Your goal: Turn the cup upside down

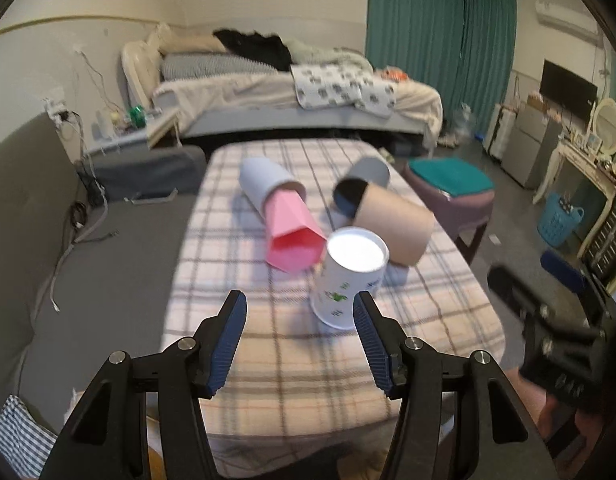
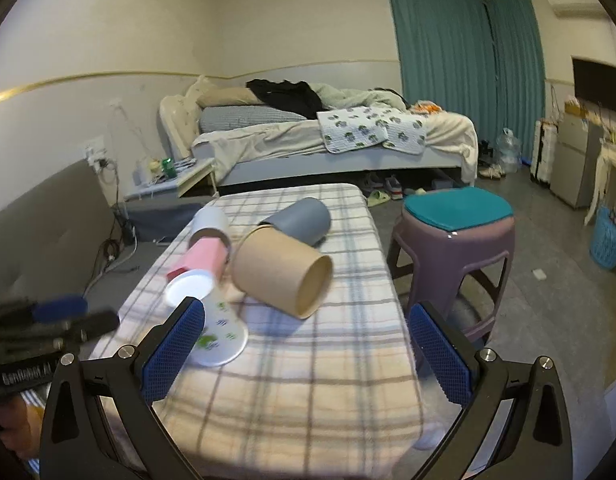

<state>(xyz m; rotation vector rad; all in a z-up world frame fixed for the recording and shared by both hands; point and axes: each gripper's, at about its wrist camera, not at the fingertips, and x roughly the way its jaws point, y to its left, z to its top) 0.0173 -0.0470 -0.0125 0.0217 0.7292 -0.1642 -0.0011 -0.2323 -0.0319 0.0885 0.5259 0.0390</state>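
Observation:
A white paper cup with green print [image 1: 348, 276] stands upside down and tilted on the plaid-covered table [image 1: 300, 364], base up. It also shows in the right wrist view [image 2: 212, 320]. My left gripper [image 1: 300, 332] is open and empty just in front of it. My right gripper [image 2: 308, 344] is open and empty, with the white cup beside its left finger. A brown paper cup [image 2: 284, 272], a pink cup [image 1: 292, 232] nested in a light grey cup [image 1: 264, 182], and a dark grey cup [image 2: 304, 220] lie on their sides behind.
A purple stool with a teal cushion [image 2: 456, 232] stands right of the table. A bed [image 2: 328, 136] is behind. A grey sofa [image 1: 24, 208] and cables are on the left. A blue basket [image 2: 608, 240] stands at far right.

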